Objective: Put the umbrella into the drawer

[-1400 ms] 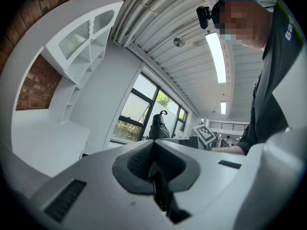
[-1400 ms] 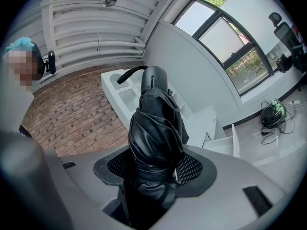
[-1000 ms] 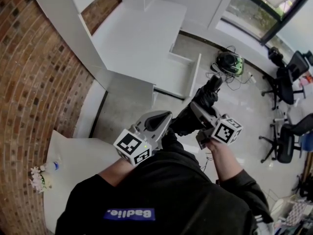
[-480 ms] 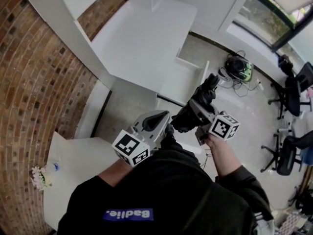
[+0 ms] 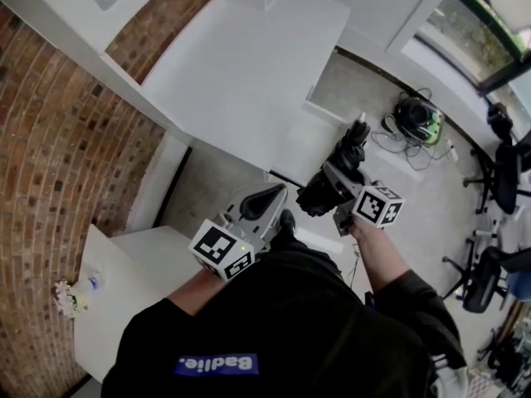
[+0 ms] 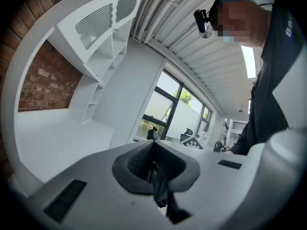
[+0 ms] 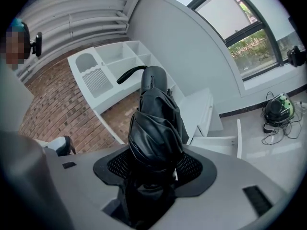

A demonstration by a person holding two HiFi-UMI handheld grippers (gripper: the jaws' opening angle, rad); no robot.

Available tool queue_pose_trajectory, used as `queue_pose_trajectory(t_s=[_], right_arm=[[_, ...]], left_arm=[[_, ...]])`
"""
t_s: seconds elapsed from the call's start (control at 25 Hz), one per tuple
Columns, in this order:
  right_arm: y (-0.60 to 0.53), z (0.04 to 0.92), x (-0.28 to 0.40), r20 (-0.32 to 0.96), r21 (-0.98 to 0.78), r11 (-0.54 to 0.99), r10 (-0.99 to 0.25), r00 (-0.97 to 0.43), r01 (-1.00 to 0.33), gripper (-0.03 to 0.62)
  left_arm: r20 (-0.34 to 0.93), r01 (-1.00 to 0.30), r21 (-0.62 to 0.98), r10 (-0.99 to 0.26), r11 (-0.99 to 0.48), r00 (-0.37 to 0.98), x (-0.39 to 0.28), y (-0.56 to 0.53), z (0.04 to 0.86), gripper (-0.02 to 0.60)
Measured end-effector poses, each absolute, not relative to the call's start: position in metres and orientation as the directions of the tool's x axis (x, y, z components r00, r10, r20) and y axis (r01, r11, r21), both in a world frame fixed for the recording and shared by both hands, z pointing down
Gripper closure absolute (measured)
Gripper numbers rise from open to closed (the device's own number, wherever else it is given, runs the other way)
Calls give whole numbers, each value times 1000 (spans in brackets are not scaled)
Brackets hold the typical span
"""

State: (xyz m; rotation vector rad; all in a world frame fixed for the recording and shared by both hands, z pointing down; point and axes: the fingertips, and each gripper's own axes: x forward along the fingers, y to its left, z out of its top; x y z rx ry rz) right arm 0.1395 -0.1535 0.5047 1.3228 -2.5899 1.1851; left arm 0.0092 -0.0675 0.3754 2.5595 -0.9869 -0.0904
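We grip the umbrella (image 7: pixel 154 128) in the right gripper (image 7: pixel 153 169), whose ribbed black pads (image 7: pixel 193 169) press on its sides. It is a folded bundle of black, slightly glossy cloth, wrinkled and twisted, ending in a rounded cap (image 7: pixel 153 78) with a thin curved loop (image 7: pixel 128 74). It points away from us, held in the air over the grey floor (image 5: pixel 216 181), close to the drawer (image 7: pixel 238 139). The drawer is a shallow white box with thin flat walls, standing open below the smooth white desk (image 5: pixel 249 56). The left gripper (image 6: pixel 156 171) has its dark ribbed jaws closed together with nothing between them, and it hangs near the right one. A rough red brick wall (image 5: pixel 58 139) runs along our left.
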Motion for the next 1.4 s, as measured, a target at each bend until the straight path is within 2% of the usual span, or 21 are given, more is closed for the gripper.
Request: queue_pose_trajectory(t_s=[0.24, 0.56, 1.4], right_arm=[[-197, 554, 146, 410, -607, 326, -652, -637, -725, 329], [-240, 605, 139, 472, -624, 285, -605, -642, -728, 329], [-291, 758, 155, 729, -478, 156, -479, -490, -864, 329]], left_arm=[[114, -681, 398, -703, -615, 702, 4, -99, 385, 580], [165, -732, 414, -746, -541, 645, -4, -126, 402, 580], [272, -835, 400, -821, -378, 502, -33, -137, 425, 580]])
